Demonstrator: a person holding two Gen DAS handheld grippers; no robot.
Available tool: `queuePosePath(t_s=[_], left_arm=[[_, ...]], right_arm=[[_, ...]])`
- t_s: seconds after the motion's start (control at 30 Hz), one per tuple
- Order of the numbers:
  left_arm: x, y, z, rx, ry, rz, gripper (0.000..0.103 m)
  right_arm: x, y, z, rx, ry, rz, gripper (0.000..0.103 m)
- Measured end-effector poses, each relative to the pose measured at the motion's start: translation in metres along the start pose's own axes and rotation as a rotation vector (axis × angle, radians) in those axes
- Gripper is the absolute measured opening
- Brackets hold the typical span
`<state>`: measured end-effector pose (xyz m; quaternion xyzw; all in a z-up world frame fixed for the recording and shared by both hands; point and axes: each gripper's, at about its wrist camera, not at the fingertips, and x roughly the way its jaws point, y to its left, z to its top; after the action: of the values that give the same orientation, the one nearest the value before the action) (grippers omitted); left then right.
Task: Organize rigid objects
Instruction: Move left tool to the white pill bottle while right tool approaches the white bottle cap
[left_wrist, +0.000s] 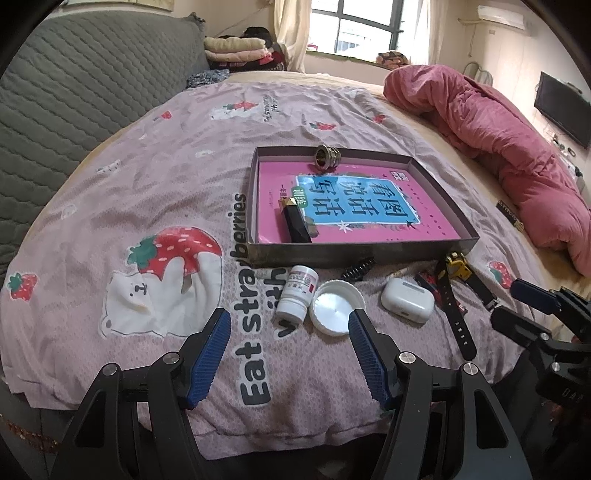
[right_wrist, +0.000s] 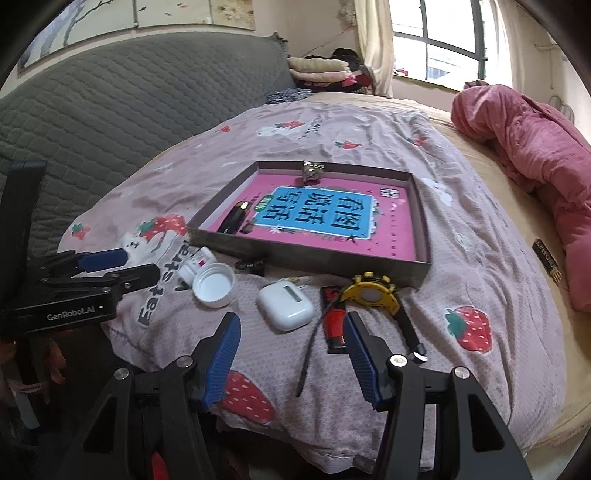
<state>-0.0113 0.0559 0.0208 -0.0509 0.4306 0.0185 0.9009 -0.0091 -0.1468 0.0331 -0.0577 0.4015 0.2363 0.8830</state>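
Both the left gripper (left_wrist: 290, 325) and right gripper (right_wrist: 291, 328) hung wide open and empty over the bedspread (left_wrist: 110, 192), just short of the bottle (left_wrist: 297, 297), cap (left_wrist: 337, 307), earbud case (right_wrist: 285, 305) and watch (right_wrist: 371, 295), with the lipstick (left_wrist: 295, 219) and metal ring (left_wrist: 327, 157) lying in the tray (left_wrist: 354, 254) beyond.

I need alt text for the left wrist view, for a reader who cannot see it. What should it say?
The open left gripper hovers over a strawberry-print bed cover, its fingers framing a lying white pill bottle and an upturned white lid. Beside them lie a white earbuds case and a yellow watch. Behind, a shallow box holds a pink book, a black lipstick and a metal ring.
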Motion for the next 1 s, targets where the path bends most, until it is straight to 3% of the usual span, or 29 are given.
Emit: queuePosePath(t_s=[1.0], left_arm=[[0.042,0.009,-0.009,0.002,0.09,0.024,0.068]], right_arm=[[0.033,0.024,-0.009,-0.084,0.073,0.077,0.057]])
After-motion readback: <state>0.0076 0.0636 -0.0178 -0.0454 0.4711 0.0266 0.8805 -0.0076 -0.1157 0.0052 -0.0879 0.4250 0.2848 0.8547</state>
